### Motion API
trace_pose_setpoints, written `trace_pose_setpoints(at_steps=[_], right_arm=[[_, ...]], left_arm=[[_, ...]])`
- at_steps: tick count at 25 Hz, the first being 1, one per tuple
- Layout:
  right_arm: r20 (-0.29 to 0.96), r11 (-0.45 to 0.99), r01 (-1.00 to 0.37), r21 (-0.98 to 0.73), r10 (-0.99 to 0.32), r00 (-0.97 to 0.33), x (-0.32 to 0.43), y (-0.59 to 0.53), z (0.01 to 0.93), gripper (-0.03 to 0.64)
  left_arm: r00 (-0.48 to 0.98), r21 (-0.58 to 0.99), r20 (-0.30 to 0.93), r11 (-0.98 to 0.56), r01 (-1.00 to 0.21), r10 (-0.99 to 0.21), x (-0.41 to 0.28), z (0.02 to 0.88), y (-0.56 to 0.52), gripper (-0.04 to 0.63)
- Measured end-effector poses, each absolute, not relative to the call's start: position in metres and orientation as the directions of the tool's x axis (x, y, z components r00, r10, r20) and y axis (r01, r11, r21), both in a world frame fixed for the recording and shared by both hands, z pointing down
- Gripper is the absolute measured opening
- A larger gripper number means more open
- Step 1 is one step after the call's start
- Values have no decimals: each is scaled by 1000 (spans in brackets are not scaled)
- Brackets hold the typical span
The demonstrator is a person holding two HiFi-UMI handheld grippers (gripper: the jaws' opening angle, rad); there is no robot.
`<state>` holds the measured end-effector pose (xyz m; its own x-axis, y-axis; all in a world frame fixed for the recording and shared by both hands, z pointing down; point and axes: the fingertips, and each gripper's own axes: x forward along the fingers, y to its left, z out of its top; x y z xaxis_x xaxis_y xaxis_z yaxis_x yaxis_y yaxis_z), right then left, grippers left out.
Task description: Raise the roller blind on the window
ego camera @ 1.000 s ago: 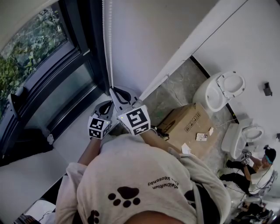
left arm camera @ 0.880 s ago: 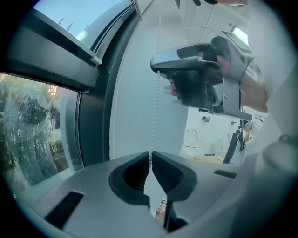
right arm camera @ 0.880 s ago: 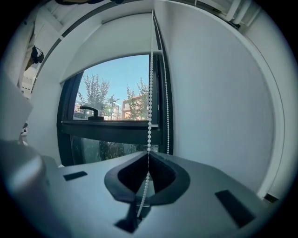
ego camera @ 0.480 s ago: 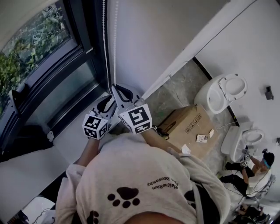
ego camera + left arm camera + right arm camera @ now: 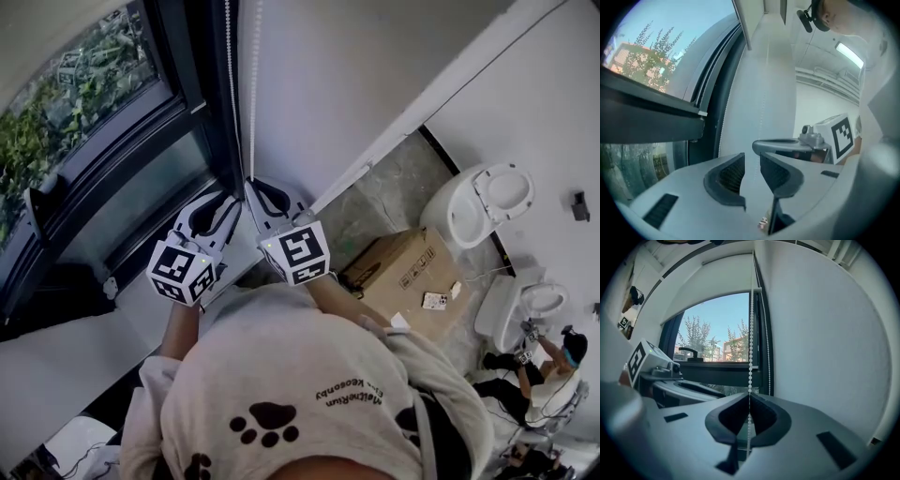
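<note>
The bead chain (image 5: 254, 94) runs out past the top edge of the head view, so its upper end is unseen. The person's shirt (image 5: 300, 394) covers most of both arms and one corner of the cardboard box (image 5: 398, 272) (its print is too small to read). In the left gripper view, a faint dotted line on the wall is probably the same chain, washed out white on white. Low in the gap of the left gripper (image 5: 752, 158) sits a speck (image 5: 762, 223) too small to identify.
</note>
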<state>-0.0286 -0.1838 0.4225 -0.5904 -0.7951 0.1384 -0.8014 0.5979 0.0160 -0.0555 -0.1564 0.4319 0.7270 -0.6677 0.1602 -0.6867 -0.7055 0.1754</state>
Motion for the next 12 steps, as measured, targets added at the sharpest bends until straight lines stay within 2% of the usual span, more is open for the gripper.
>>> trace_pose_setpoints(at_steps=[12], right_arm=[[136, 609, -793, 24, -788, -601, -31, -184, 421, 11]], left_arm=[[784, 91, 13, -780, -620, -621, -31, 316, -166, 103]])
